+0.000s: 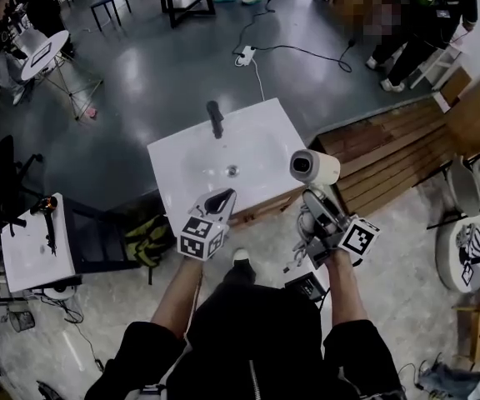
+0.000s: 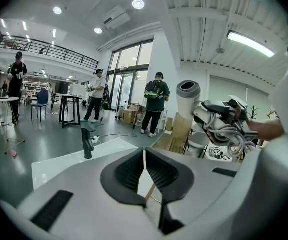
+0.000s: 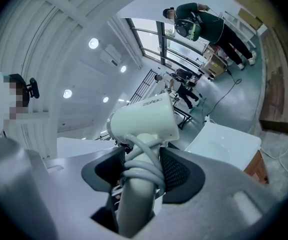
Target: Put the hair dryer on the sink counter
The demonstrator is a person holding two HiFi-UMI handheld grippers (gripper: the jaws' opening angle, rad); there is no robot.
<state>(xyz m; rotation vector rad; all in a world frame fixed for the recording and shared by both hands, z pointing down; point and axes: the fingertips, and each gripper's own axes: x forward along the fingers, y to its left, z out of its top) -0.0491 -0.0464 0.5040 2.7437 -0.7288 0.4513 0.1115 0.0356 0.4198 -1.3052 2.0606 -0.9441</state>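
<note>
The white hair dryer (image 1: 313, 167) is held in the air just off the right front corner of the white sink counter (image 1: 261, 132), barrel end facing up. My right gripper (image 1: 317, 211) is shut on its handle, which has the grey cord wound around it (image 3: 140, 170). In the right gripper view the barrel (image 3: 145, 118) sticks up above the jaws, with the sink counter (image 3: 226, 143) below to the right. My left gripper (image 1: 220, 201) hovers over the counter's front edge, jaws shut on nothing (image 2: 144, 152). A black faucet (image 1: 215, 119) stands at the counter's back.
A wooden platform (image 1: 390, 152) lies right of the sink. A small white table (image 1: 32, 248) and a backpack (image 1: 147, 236) are on the left. A power strip with cable (image 1: 247, 55) lies on the floor behind. People stand at the far right (image 1: 427, 15).
</note>
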